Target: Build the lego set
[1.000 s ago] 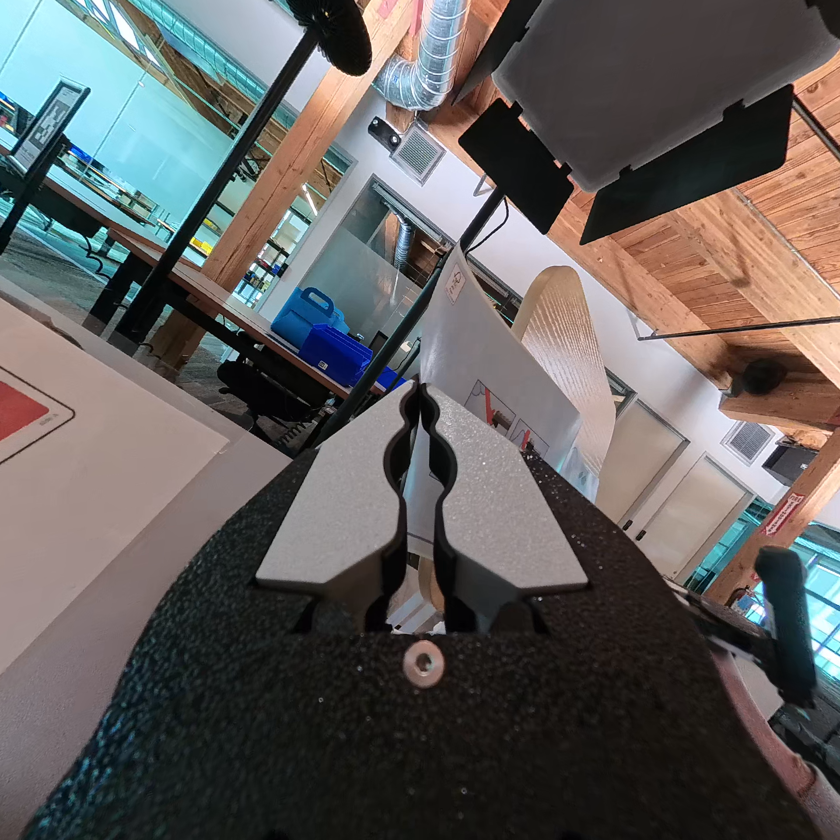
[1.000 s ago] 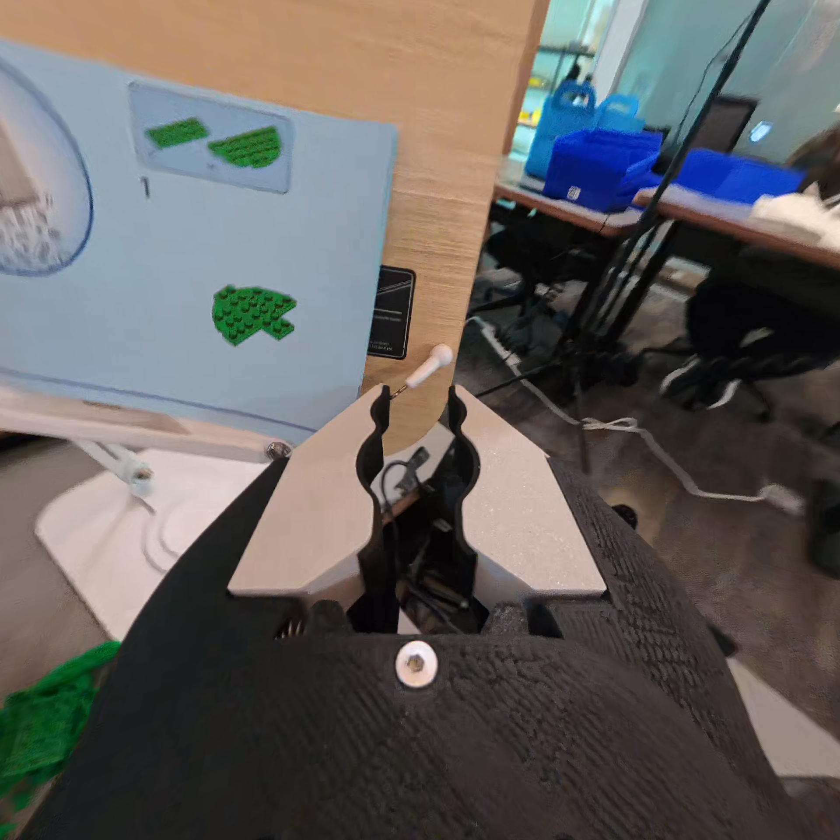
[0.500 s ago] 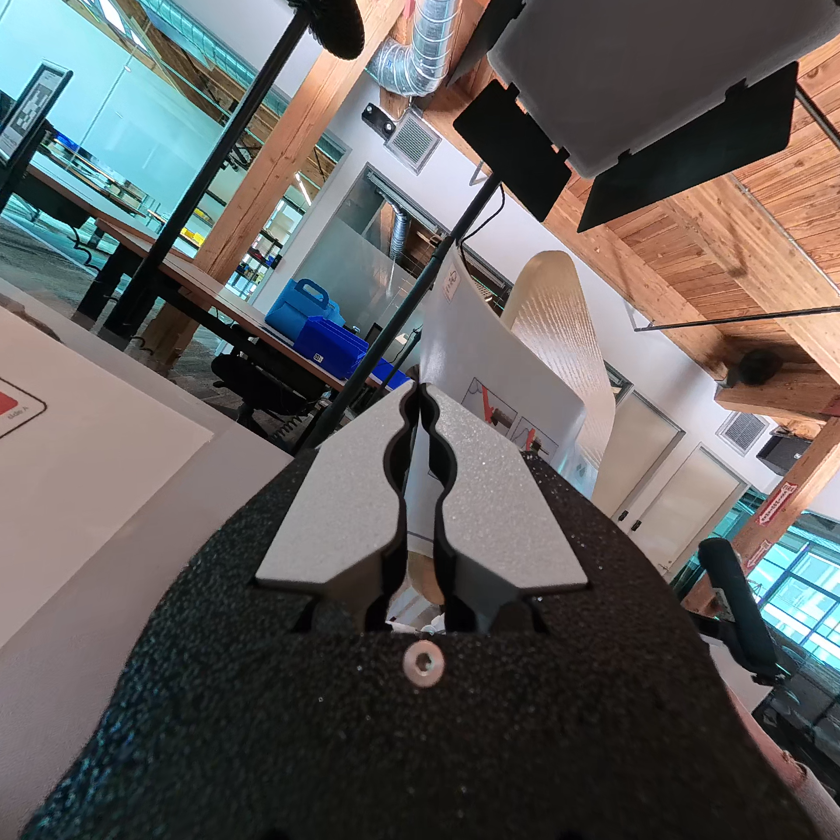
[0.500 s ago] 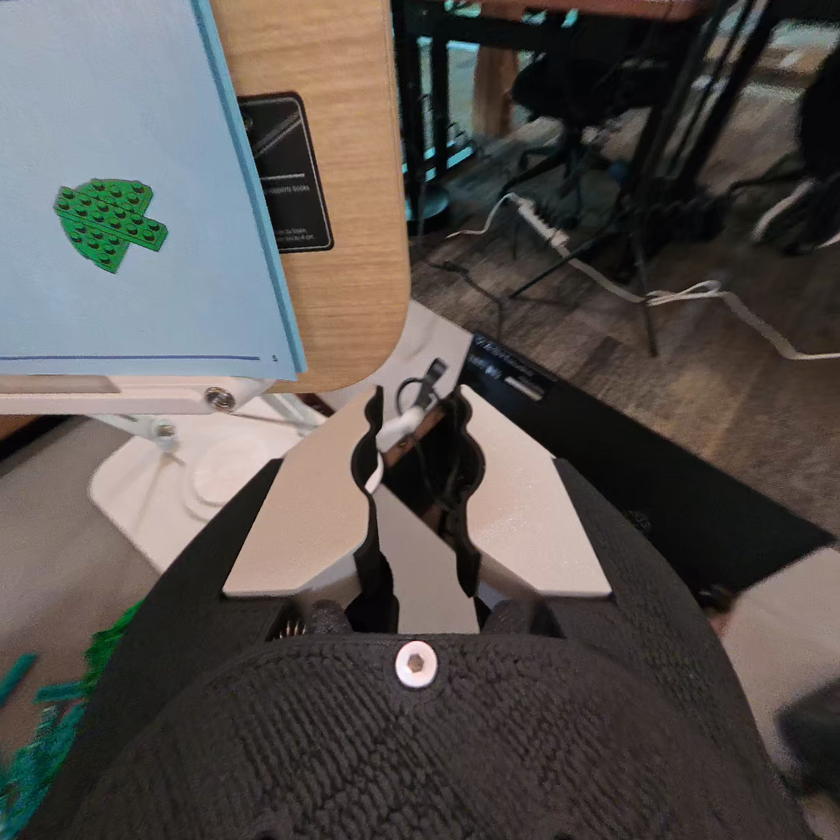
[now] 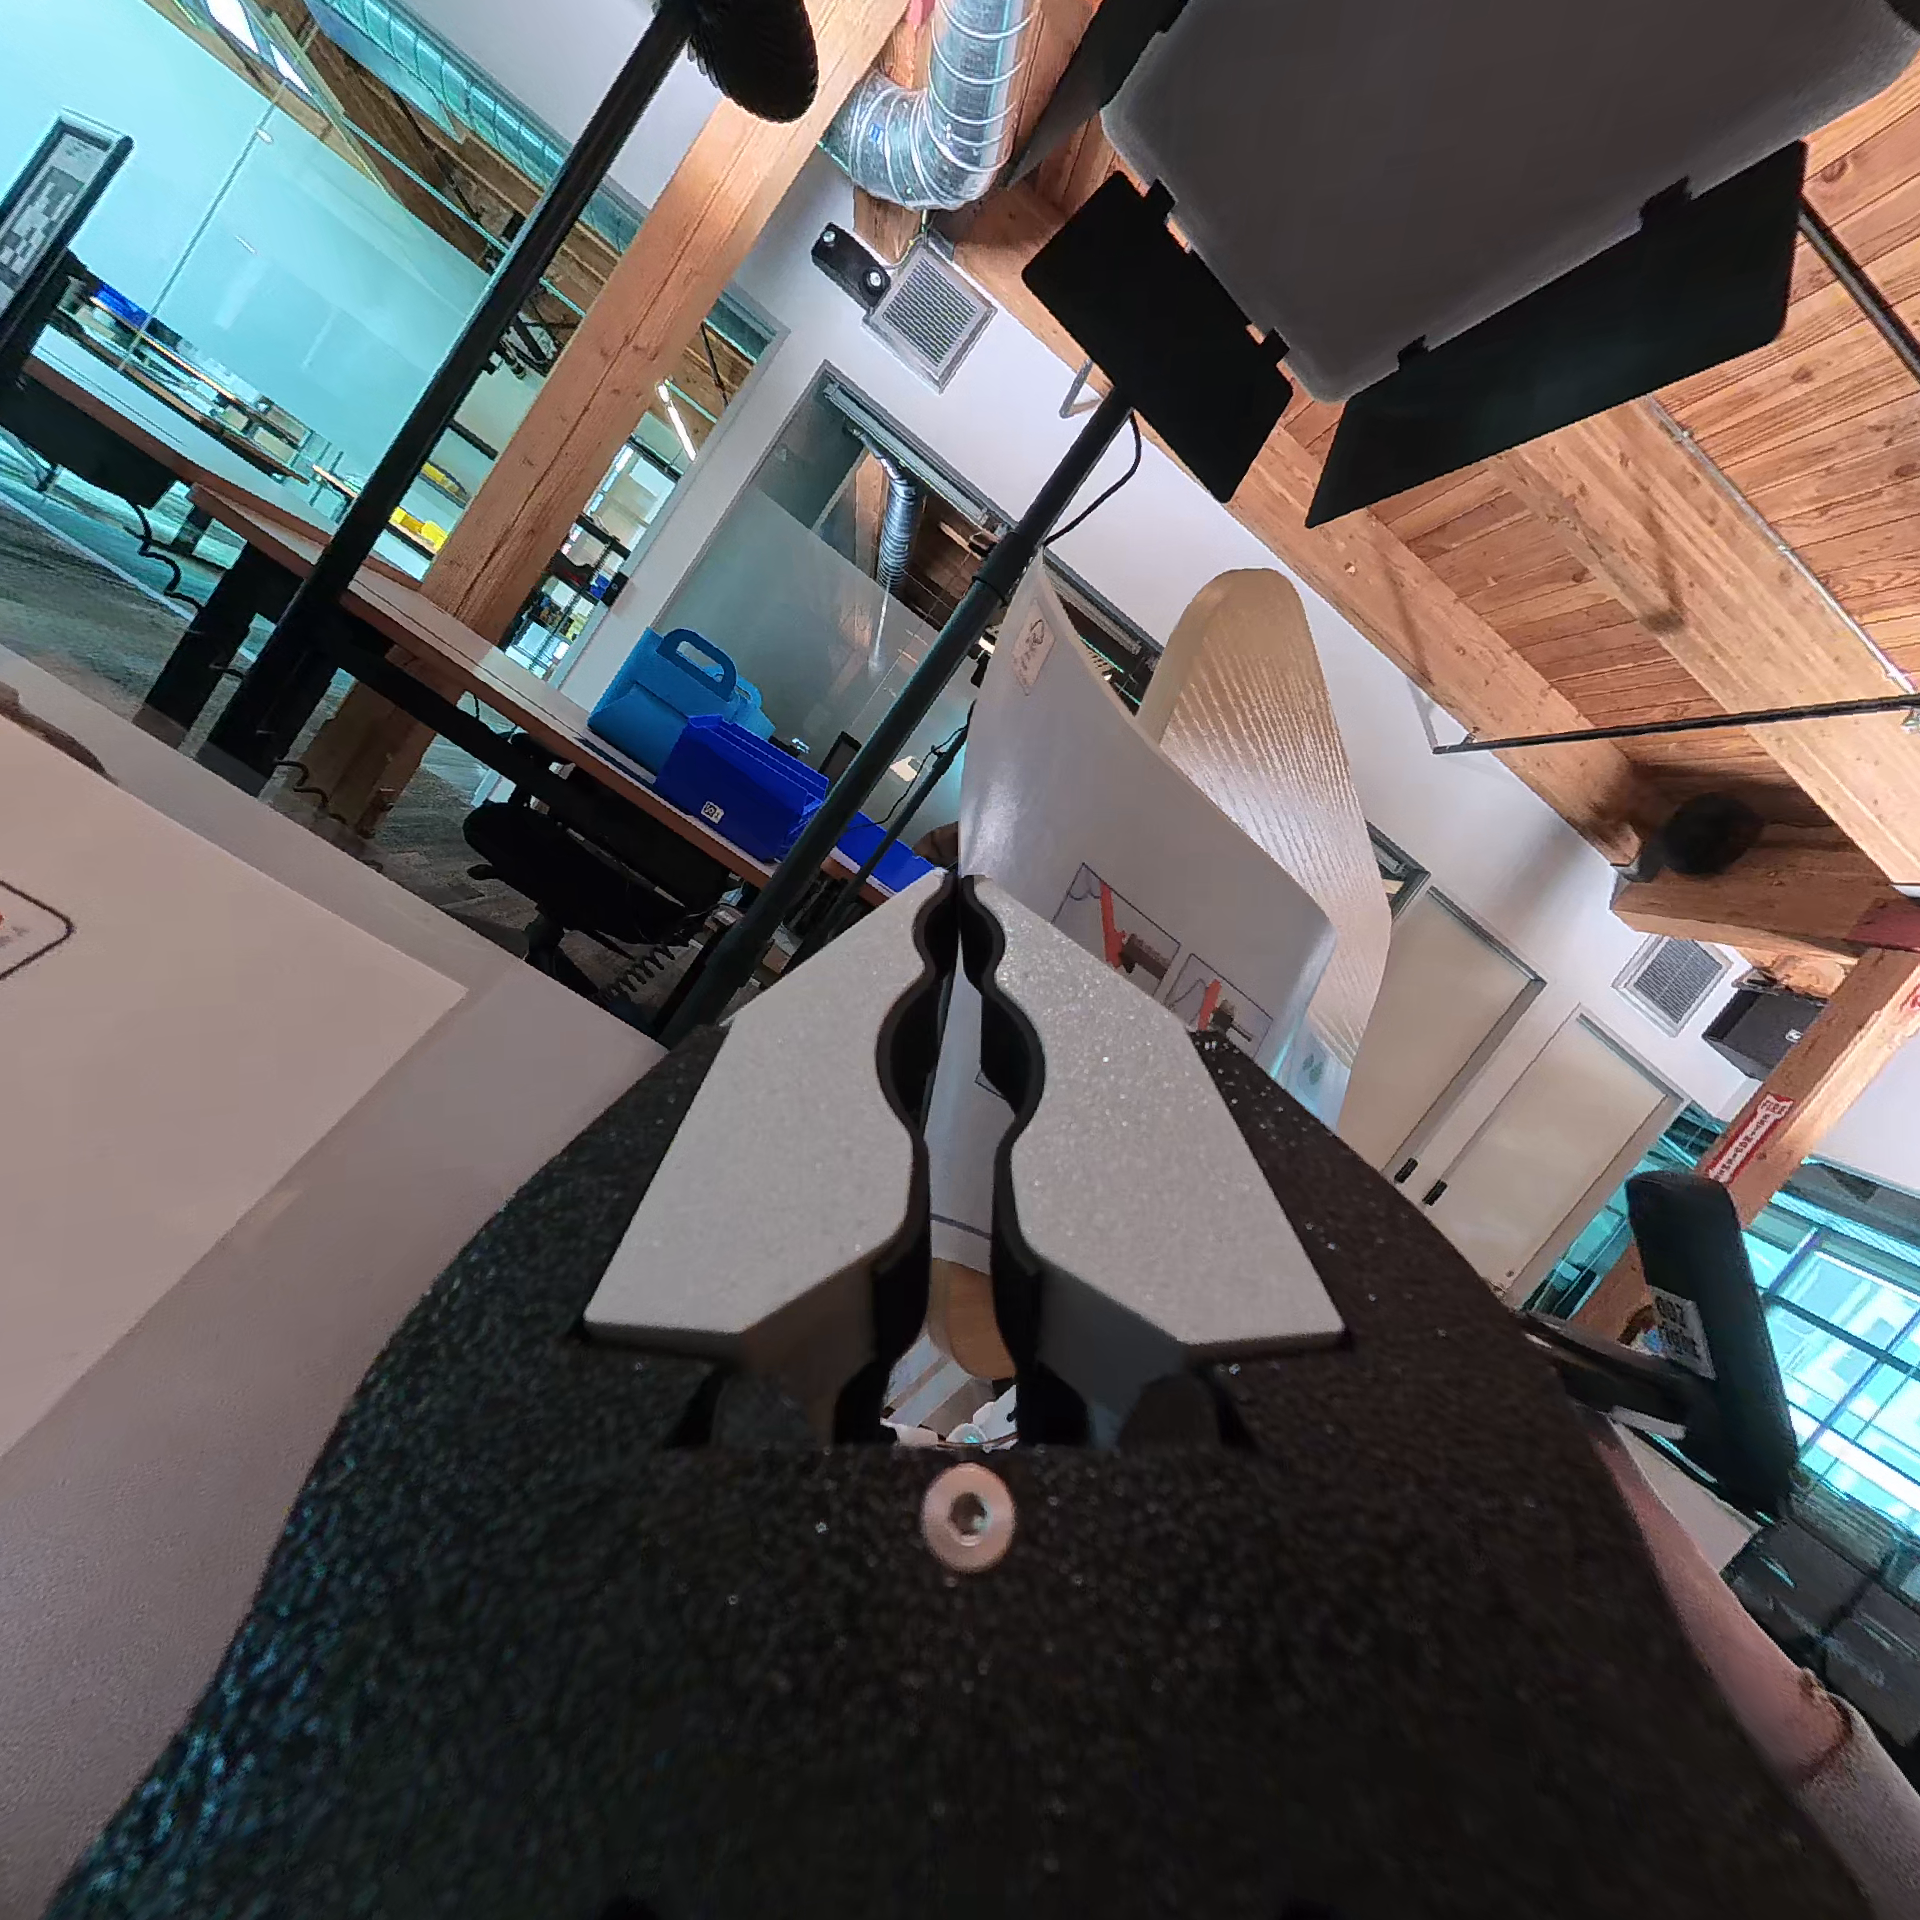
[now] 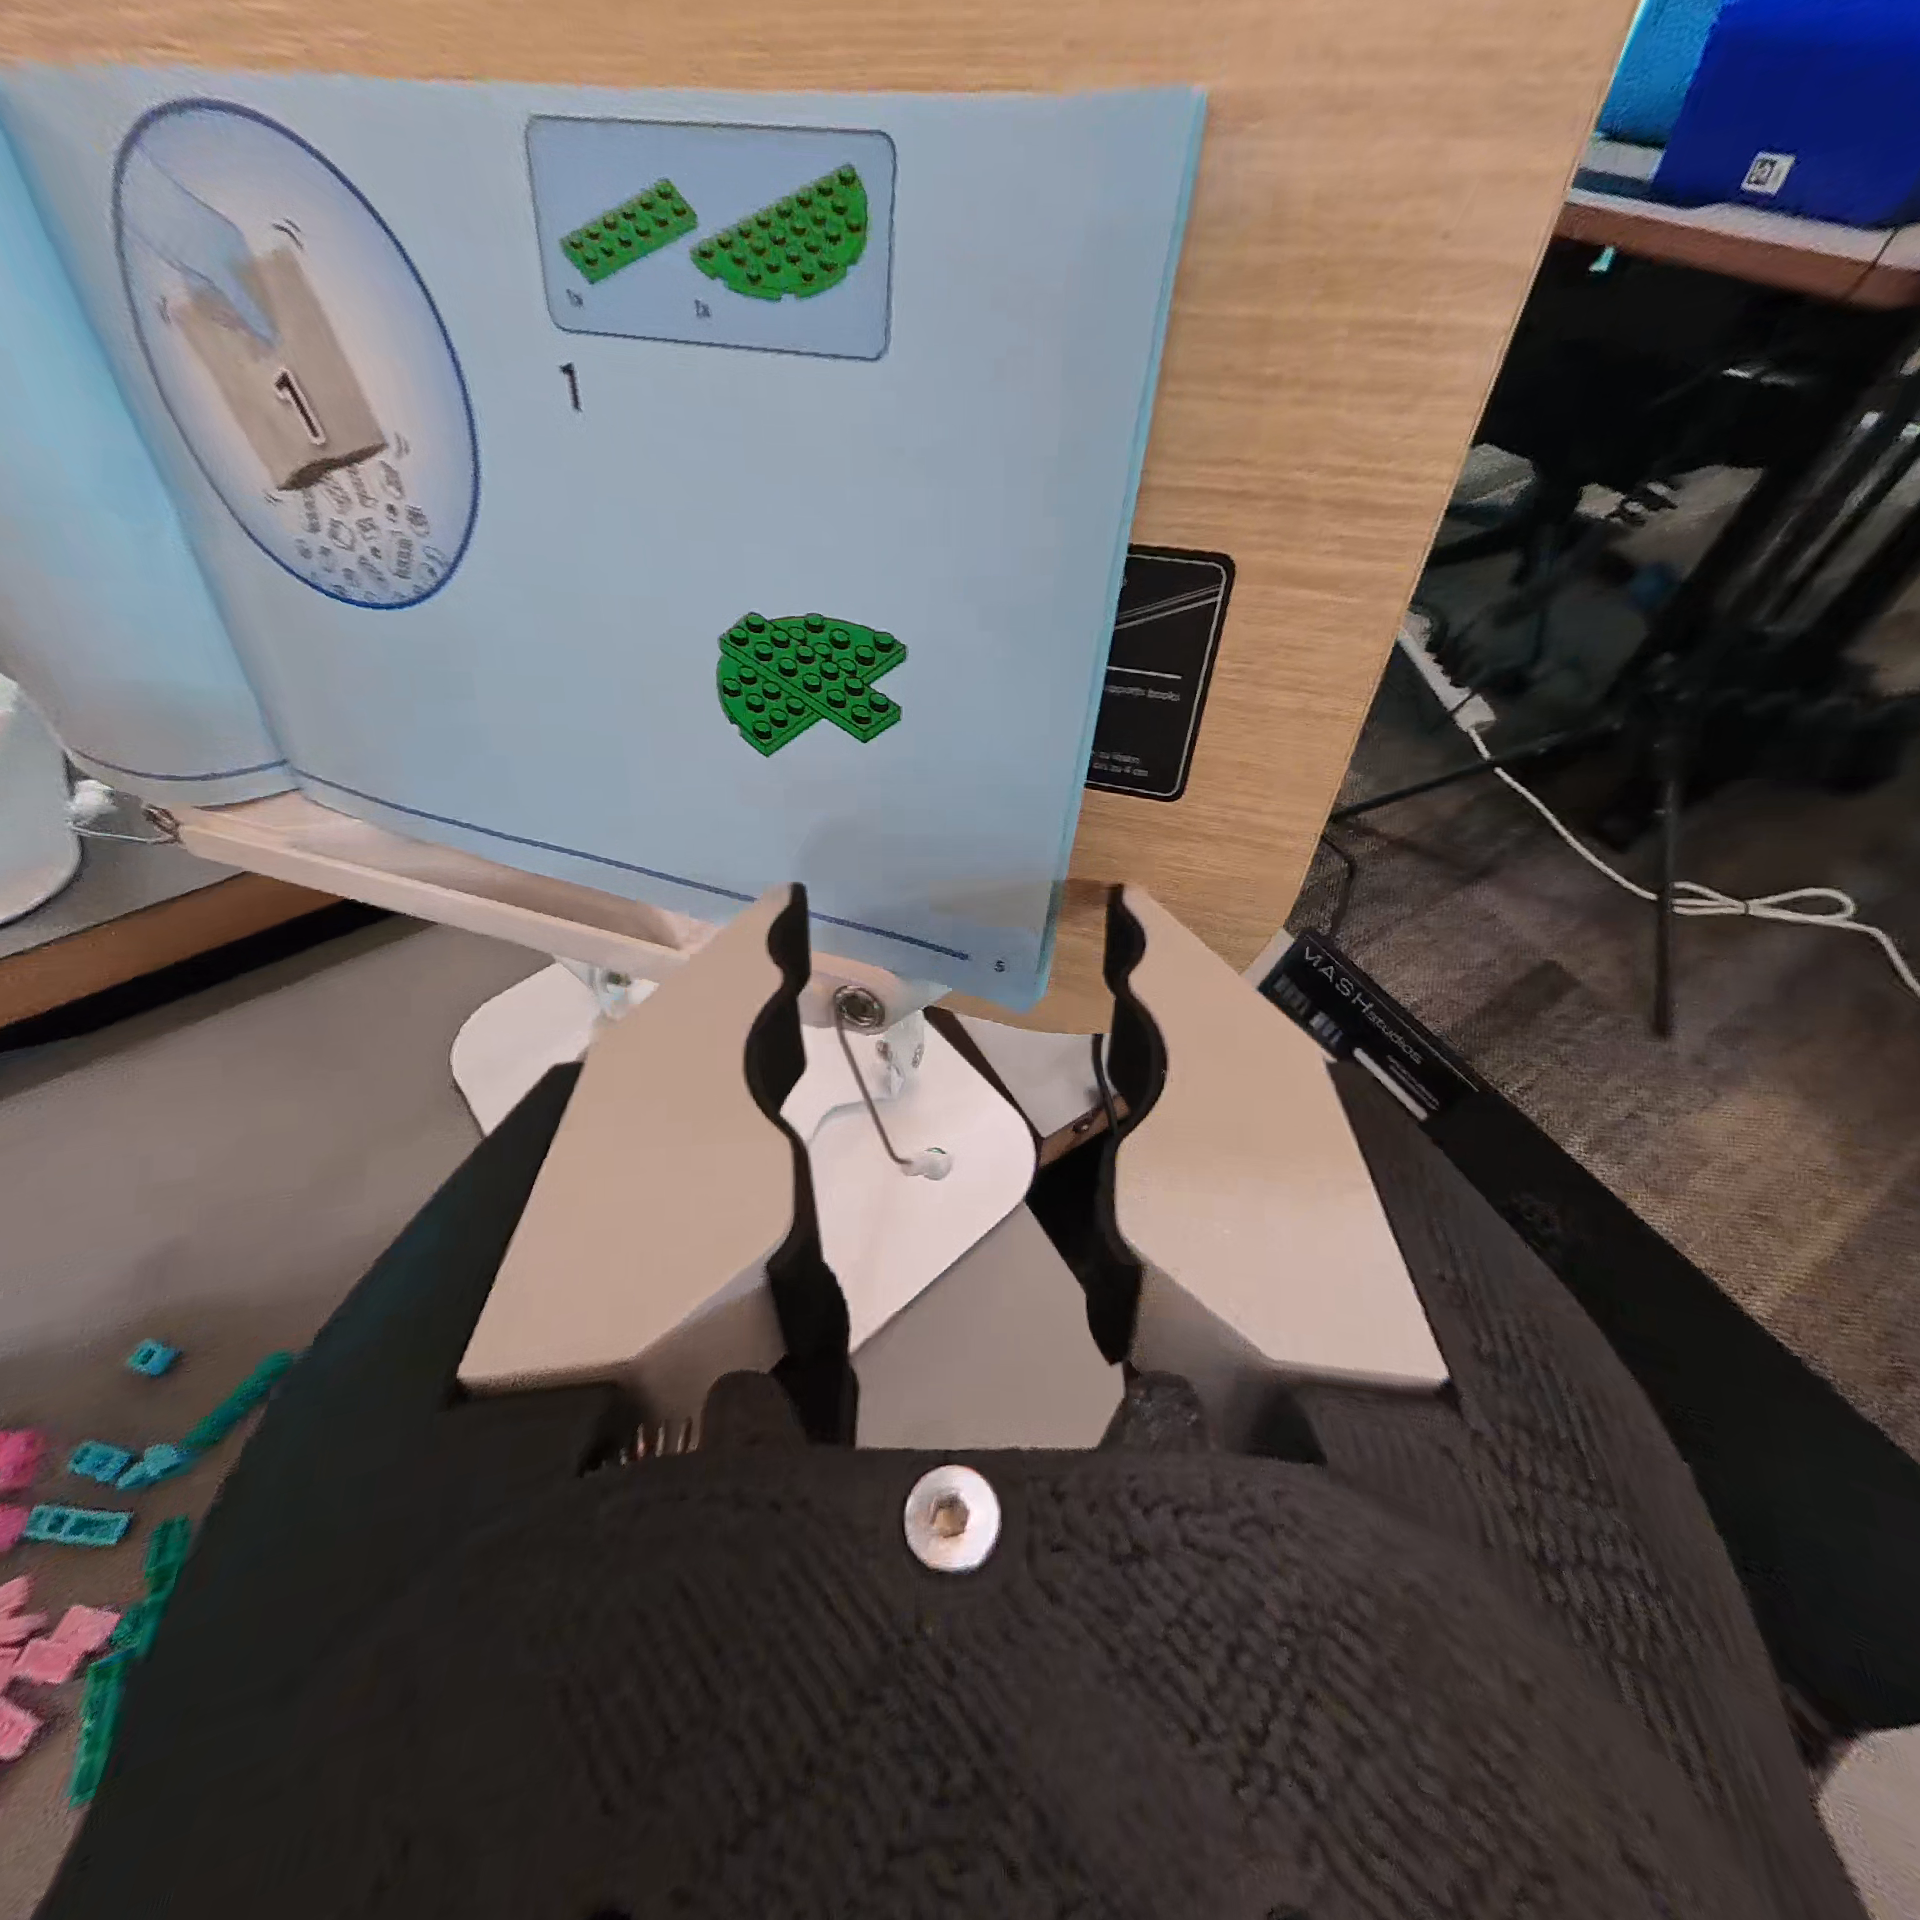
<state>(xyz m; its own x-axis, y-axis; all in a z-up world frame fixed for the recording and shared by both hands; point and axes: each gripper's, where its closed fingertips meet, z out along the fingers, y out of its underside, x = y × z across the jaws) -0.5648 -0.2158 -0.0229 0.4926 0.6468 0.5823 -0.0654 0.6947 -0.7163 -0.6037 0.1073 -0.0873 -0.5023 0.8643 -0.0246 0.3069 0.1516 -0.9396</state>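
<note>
Low in the right wrist view, you are now holding the right gripper [image 6: 951, 914] wide, no longer narrow, empty before the instruction booklet's [image 6: 727, 499] lower corner on the wooden stand [image 6: 1351, 312]. Your left gripper [image 5: 958, 883] is still pinching a white page [image 5: 1081, 790] at centre frame.

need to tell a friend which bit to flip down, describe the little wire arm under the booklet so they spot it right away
Find the wooden book stand holding the open pale blue instruction booklet. Below the booklet's lower right corner, a thin metal wire arm hangs from a round screw over the white base. Unlike its neighbours, it ends in a small white ball tip.
</note>
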